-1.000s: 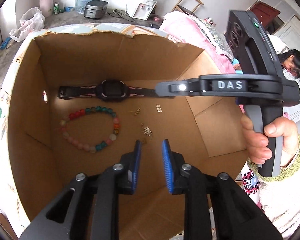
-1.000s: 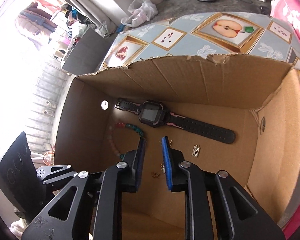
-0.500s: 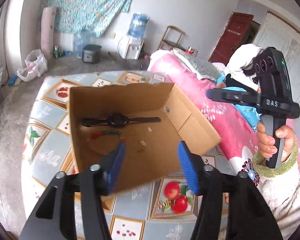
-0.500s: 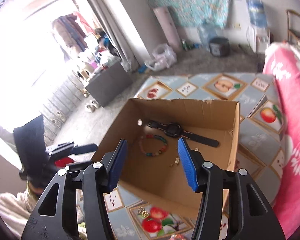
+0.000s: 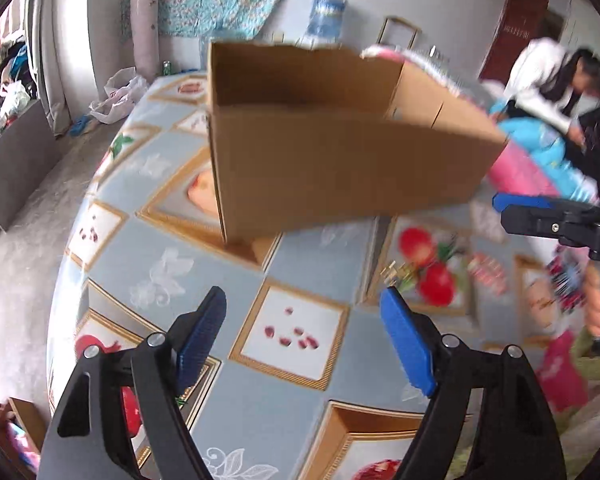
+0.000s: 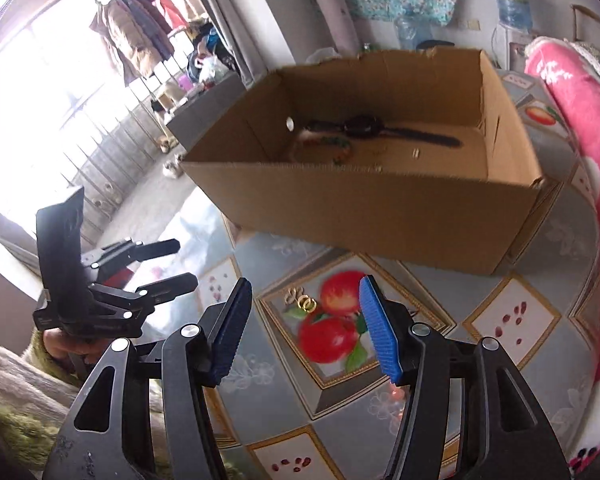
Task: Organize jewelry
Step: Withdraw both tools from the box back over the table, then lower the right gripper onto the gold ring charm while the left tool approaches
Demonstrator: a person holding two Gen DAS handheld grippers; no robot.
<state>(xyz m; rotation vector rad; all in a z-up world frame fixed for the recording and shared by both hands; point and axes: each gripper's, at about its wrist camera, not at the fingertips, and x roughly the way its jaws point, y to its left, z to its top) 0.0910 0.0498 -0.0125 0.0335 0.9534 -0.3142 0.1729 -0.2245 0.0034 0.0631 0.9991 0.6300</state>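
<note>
A cardboard box [image 5: 340,160] [image 6: 360,216] stands on the table. In the right wrist view a black watch [image 6: 380,128], a bead bracelet [image 6: 328,145] and a small metal piece [image 6: 416,154] lie on its floor. A gold pair of rings [image 6: 304,301] [image 5: 396,273] lies on the cloth in front of the box, by the printed apples. My left gripper [image 5: 305,338] [image 6: 168,264] hangs over the cloth, its jaws opening with nothing between them. My right gripper [image 6: 306,320] is open and empty just short of the rings.
The round table [image 6: 512,320] wears a blue cloth with fruit pictures. A pink blanket [image 6: 572,92] lies along its right side. A person in a white top [image 5: 548,76] sits beyond it. The table edge drops to a grey floor [image 5: 16,248] on the left.
Both grippers have pulled back out of the box to the near side of the table, and their jaws have spread apart. The jewelry stays in the box.
</note>
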